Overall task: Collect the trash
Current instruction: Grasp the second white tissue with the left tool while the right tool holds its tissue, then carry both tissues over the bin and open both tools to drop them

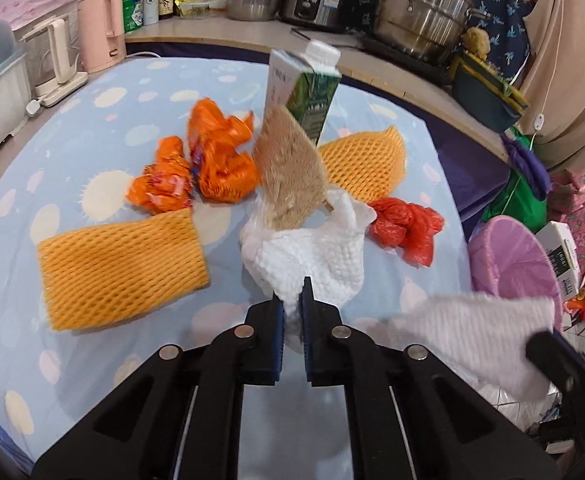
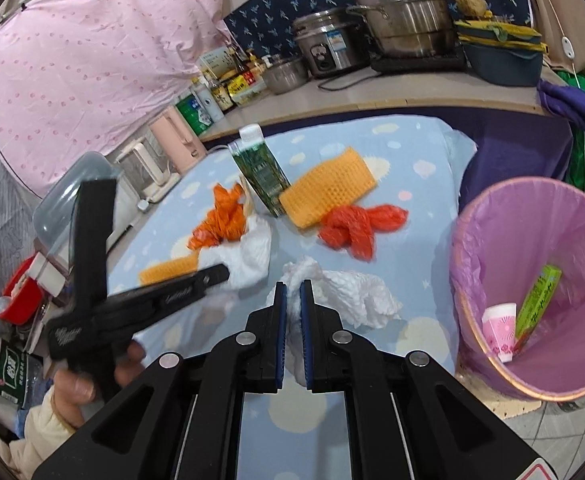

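Right wrist view: my right tongs [image 2: 292, 292] are clamped on a white crumpled tissue [image 2: 352, 300], whose loose bulk spills forward and right of the jaws over the blue spotted desk [image 2: 412, 148]. The pink-lined bin [image 2: 504, 216] stands just off the desk's right edge, mouth open toward this camera, with a small pink cup [image 2: 500, 330] and a green box [image 2: 538, 300] already inside. So the bin lies to the right of the right tongs, near, with nothing between; judged from this, the carry is a short sideways swing, rim to be cleared first.

Left wrist view: my left tongs [image 1: 292, 300] are pinched shut on a second white paper wad [image 1: 312, 256]. A brown cardboard scrap [image 1: 288, 172] leans on or is caught in the wad's far side; I cannot tell which. Same view: the bin shows far right, beyond the other tissue, so the left tongs are the farther of the two from it. The right hand should drop first, else the two paths cross.

Remaining on the desk, all beyond both tongs:
- green carton [image 1: 312, 96], upright
- two orange foam nets [image 1: 120, 268], [image 1: 364, 160], long axes roughly across the view
- orange crumpled wrappers [image 1: 220, 160]
- red plastic bag [image 1: 408, 232], nearest the bin side

Risk noted: the scrap may fall off in transit
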`<action>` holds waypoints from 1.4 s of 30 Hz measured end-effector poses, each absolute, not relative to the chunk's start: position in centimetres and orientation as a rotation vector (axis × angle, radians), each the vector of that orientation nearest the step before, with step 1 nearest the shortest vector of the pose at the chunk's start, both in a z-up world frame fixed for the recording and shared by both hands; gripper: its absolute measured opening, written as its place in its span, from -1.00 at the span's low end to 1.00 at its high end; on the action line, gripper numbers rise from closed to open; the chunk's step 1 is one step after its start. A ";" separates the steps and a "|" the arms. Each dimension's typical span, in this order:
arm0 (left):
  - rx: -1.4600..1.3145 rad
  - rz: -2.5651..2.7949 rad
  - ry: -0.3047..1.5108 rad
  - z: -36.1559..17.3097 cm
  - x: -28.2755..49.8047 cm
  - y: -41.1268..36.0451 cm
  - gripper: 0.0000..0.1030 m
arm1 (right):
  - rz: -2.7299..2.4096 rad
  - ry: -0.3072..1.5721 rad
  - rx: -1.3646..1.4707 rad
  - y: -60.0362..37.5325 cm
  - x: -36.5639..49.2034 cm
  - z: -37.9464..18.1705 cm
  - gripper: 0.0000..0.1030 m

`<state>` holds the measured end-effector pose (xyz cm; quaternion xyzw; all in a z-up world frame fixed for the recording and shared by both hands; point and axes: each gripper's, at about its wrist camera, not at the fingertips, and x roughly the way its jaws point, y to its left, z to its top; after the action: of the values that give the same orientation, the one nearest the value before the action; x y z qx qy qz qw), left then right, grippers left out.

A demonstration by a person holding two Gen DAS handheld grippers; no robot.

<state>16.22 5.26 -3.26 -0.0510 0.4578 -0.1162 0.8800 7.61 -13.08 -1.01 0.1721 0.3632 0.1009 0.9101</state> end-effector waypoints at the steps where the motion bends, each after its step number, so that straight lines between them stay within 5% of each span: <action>1: -0.110 -0.248 0.947 -2.8 15.8 5.5 -0.87 | 0.216 0.735 0.360 -13.0 7.7 -0.5 -0.86; 24: -0.104 -0.287 0.865 2.5 7.7 8.3 -0.87 | 0.239 0.578 0.371 -13.4 6.3 5.2 -0.87; 42: -0.050 -0.497 0.771 7.0 7.5 -1.9 -0.87 | -0.098 0.529 0.427 -26.3 1.5 4.7 -0.87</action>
<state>7.52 -1.93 7.00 -0.0239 0.3721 -0.2399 0.8963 1.47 -26.26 4.66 0.2093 0.2595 -0.0478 0.9416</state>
